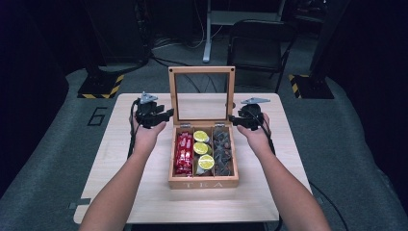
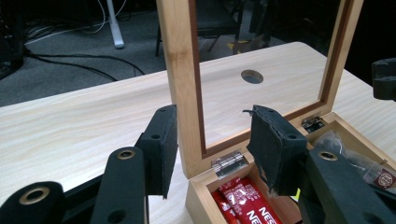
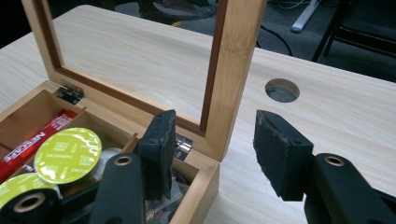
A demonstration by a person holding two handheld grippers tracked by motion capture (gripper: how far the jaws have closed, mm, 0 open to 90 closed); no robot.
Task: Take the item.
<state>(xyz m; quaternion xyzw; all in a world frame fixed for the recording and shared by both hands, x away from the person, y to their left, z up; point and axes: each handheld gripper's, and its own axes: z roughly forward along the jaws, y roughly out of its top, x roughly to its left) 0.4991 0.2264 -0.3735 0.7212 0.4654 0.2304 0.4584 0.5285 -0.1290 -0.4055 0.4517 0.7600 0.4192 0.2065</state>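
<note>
A wooden tea box (image 1: 203,183) stands open at the table's middle, its glass-paned lid (image 1: 201,70) upright. Inside lie red packets (image 1: 184,153), lime-green capsules (image 1: 206,161) and dark tea bags (image 1: 222,151). My left gripper (image 1: 166,115) is at the lid's left edge. In the left gripper view its jaws (image 2: 212,135) stand apart on either side of the lid's left post (image 2: 180,70), pads clear of it. My right gripper (image 1: 235,119) is at the lid's right edge. In its view the jaws (image 3: 212,140) straddle the right post (image 3: 236,56) without pressing on it.
The light wooden table (image 1: 144,192) has a round cable hole (image 3: 282,90) behind the box. A dark chair (image 1: 257,43) and a white desk leg (image 1: 208,33) stand on the floor beyond the table's far edge. Cables lie on the grey floor.
</note>
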